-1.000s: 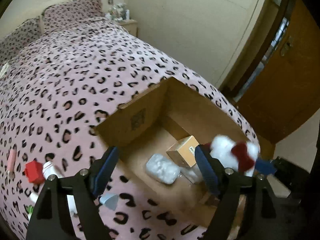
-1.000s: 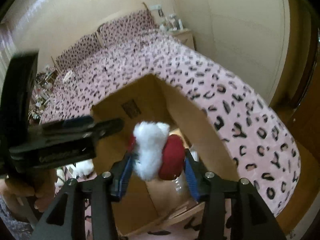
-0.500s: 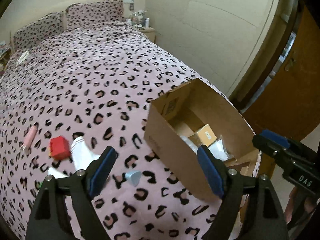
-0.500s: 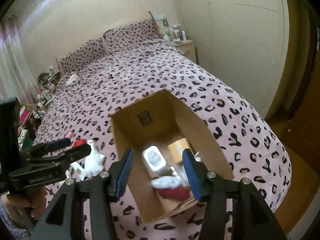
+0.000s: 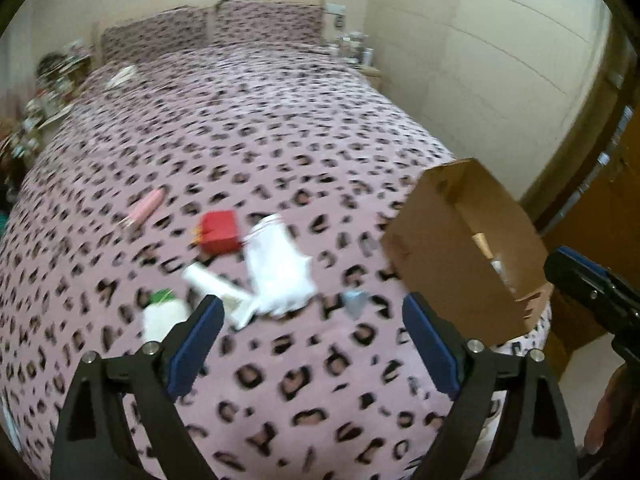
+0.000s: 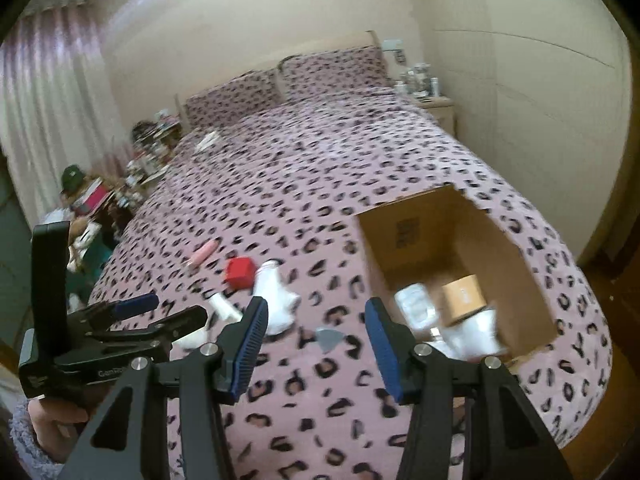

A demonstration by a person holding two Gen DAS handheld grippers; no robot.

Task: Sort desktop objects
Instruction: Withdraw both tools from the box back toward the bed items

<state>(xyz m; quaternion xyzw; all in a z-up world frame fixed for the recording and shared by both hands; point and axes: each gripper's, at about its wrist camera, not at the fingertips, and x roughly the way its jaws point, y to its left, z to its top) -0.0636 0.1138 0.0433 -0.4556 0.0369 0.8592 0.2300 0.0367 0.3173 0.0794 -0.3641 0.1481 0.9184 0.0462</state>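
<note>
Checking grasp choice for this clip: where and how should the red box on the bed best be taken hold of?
Grip the red box across two opposite flat side faces, coming down from above. It sits as a small cube-like block on the bedspread, its top free. The white bag lies close to its right, so the other face pair probably suits better.

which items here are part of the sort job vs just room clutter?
Job: cardboard box with items already inside; on the bedspread beside it, pink tube, red box, white pouch, white tube, green-capped bottle, small grey piece.

Clutter: pillows, nightstand bottles, bedside pile, curtain.
</note>
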